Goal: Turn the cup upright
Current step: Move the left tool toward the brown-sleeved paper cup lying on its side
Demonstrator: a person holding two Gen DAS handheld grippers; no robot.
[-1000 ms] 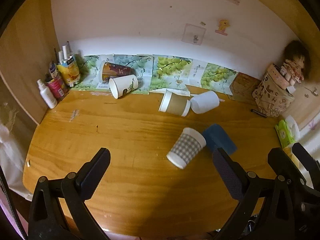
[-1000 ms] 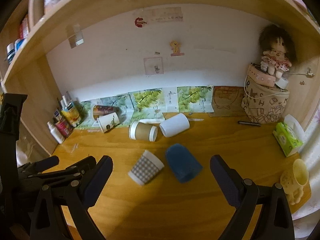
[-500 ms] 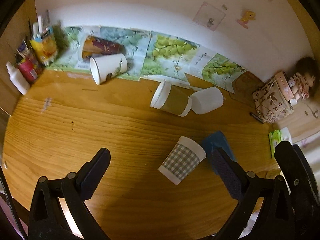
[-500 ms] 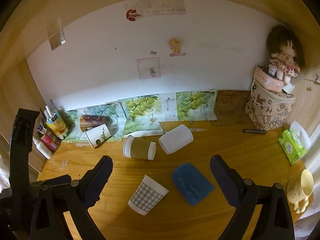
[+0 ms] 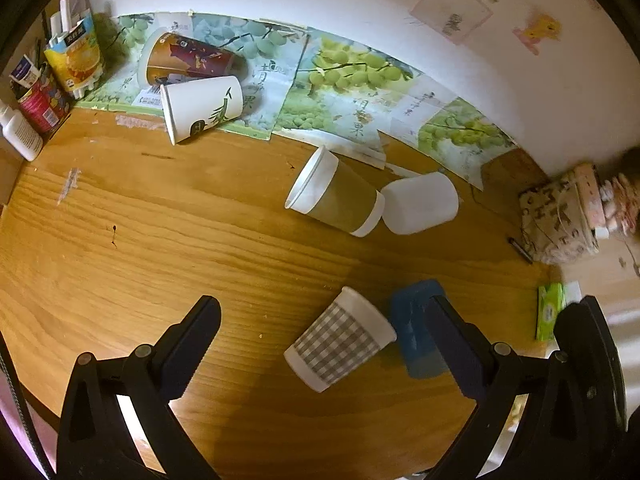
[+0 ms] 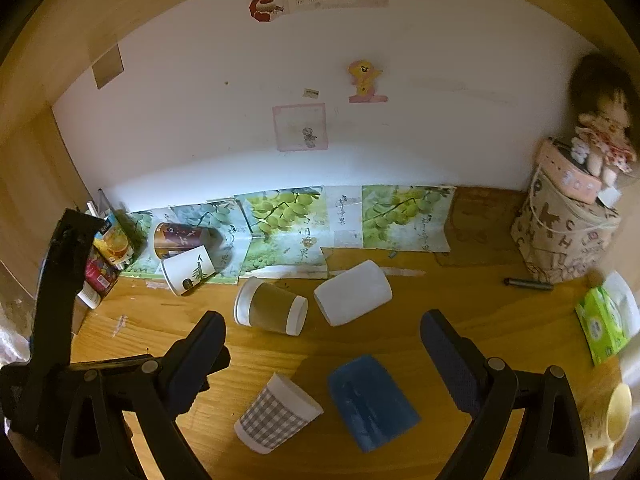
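Several cups lie on their sides on the wooden desk (image 5: 120, 240). A grey checked cup (image 5: 338, 340) (image 6: 276, 414) lies nearest, with a blue cup (image 5: 416, 330) (image 6: 372, 400) beside it on the right. Farther back lie a brown sleeved cup (image 5: 334, 198) (image 6: 272, 308) and a plain white cup (image 5: 420, 202) (image 6: 354, 292). At the back left lie a white tree-print cup (image 5: 202, 108) (image 6: 188, 270) and a dark brown printed cup (image 5: 186, 58) (image 6: 180, 236). My left gripper (image 5: 324, 344) is open above the checked cup. My right gripper (image 6: 324, 356) is open above the checked and blue cups.
Bottles and cartons (image 5: 48, 80) stand at the back left corner. Grape-print papers (image 5: 340, 88) line the back wall. A lettered fabric box with a doll (image 6: 568, 232), a pen (image 6: 528, 283), a green tissue pack (image 6: 602, 320) and a yellow mug (image 6: 612, 416) stand at the right.
Both grippers have moved forward and lower toward the desk, so the cups look larger. The cups have not moved. Both grippers stay open.
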